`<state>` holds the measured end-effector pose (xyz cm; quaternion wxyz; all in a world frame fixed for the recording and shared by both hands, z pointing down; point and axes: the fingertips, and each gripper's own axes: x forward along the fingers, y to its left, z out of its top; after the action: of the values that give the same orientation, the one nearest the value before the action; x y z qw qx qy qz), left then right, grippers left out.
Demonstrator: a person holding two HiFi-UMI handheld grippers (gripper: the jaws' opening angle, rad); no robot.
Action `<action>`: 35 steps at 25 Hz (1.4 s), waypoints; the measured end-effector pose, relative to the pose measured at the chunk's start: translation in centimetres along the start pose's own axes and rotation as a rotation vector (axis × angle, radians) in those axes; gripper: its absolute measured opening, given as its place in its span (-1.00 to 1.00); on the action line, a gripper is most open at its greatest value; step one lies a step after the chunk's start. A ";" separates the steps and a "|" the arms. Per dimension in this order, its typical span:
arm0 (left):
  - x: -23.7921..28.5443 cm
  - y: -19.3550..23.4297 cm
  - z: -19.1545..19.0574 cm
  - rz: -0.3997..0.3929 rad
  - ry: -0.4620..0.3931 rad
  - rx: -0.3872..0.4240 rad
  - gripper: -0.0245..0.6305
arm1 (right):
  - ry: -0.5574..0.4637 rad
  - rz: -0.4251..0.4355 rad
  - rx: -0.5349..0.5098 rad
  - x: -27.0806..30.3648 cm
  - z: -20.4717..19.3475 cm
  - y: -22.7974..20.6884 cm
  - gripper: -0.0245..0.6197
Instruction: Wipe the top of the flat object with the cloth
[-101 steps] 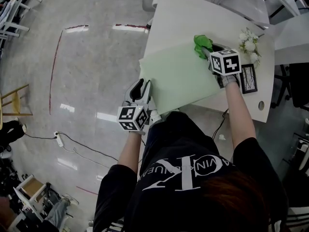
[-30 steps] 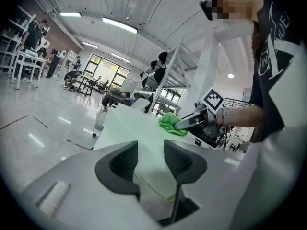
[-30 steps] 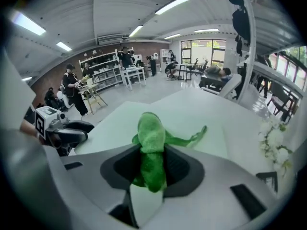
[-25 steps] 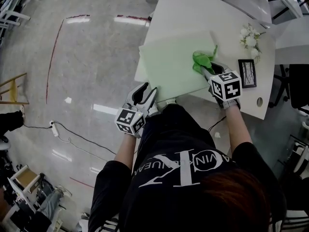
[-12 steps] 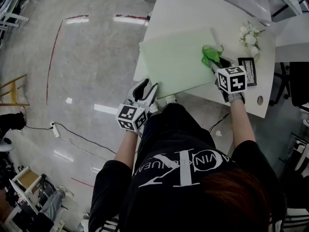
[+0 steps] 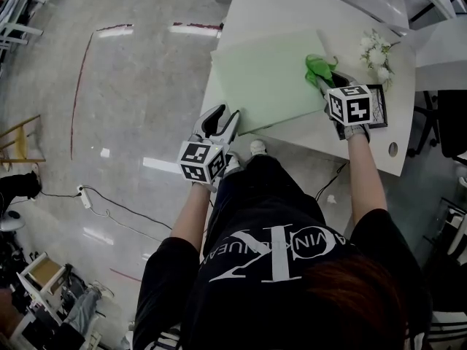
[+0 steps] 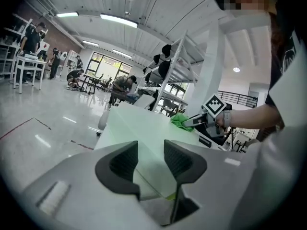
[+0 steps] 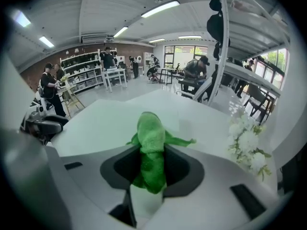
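Observation:
A pale green flat board (image 6: 266, 79) lies on the white table (image 6: 284, 13), its near edge overhanging. My right gripper (image 6: 326, 80) is shut on a bright green cloth (image 6: 318, 68), which rests on the board's far right part. In the right gripper view the cloth (image 8: 151, 133) sticks out between the jaws over the board (image 8: 96, 123). My left gripper (image 6: 220, 121) is open at the board's near left corner. In the left gripper view (image 7: 151, 155) that corner of the board (image 7: 139, 128) lies between the parted jaws, and the cloth (image 7: 180, 120) shows far off.
White flowers (image 6: 377, 55) and a small black picture frame (image 6: 379, 109) stand on the table just right of the board. The flowers (image 8: 247, 145) are close to the right gripper. Left of the table is grey floor with a cable (image 6: 109, 210). People and shelves fill the background.
Over the last second my right gripper has slid the cloth from the board's near right part to its far right. The left gripper has stayed at the near left corner.

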<state>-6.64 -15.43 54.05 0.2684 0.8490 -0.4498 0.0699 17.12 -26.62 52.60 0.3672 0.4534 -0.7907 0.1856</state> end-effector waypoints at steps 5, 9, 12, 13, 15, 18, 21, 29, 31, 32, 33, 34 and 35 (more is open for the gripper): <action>0.6 0.0 0.2 0.008 0.013 -0.016 -0.39 | -0.009 -0.049 0.015 -0.6 -0.2 -2.0 -0.52; 0.6 0.1 0.2 0.015 0.010 -0.030 -0.39 | -0.015 -0.101 0.072 -1.5 -1.4 -4.2 -0.52; 0.6 0.1 0.0 0.014 0.013 -0.044 -0.39 | -0.013 -0.129 0.118 -2.1 -2.4 -5.5 -0.52; 0.5 0.1 0.0 0.013 0.014 -0.048 -0.39 | -0.012 -0.133 0.127 -2.2 -2.7 -5.7 -0.52; 0.6 0.2 0.1 0.012 0.011 -0.054 -0.39 | -0.001 -0.166 0.113 -2.4 -2.8 -6.2 -0.52; 0.3 0.1 0.5 -0.005 -0.023 -0.069 -0.39 | 0.008 -0.284 0.017 -3.3 -2.5 -6.7 -0.52; -0.9 0.3 0.8 -0.024 -0.063 -0.078 -0.39 | -0.048 -0.245 -0.008 -4.0 -1.1 -3.8 -0.52; -3.3 0.1 -0.8 -0.025 -0.031 -0.016 -0.39 | -0.127 0.205 0.059 -3.8 2.1 12.5 -0.52; -3.5 0.4 -1.0 -0.014 -0.035 -0.026 -0.39 | -0.119 0.292 0.029 -3.8 2.3 16.4 -0.52; -3.6 0.6 -1.1 -0.006 -0.037 -0.032 -0.39 | -0.112 0.325 0.016 -3.7 2.3 18.0 -0.52; -3.8 0.9 -1.1 0.004 -0.039 -0.036 -0.39 | -0.105 0.352 0.006 -3.6 2.3 19.3 -0.52; -4.0 1.2 -1.1 0.015 -0.041 -0.038 -0.39 | -0.097 0.376 -0.002 -3.5 2.2 20.6 -0.52; -4.2 1.5 -1.0 0.026 -0.044 -0.039 -0.40 | -0.089 0.397 -0.011 -3.4 2.1 21.7 -0.52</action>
<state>-10.20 -12.53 54.02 0.2739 0.8391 -0.4676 0.0461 -1.20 -14.68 49.51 0.2904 0.2946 -0.8809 0.2298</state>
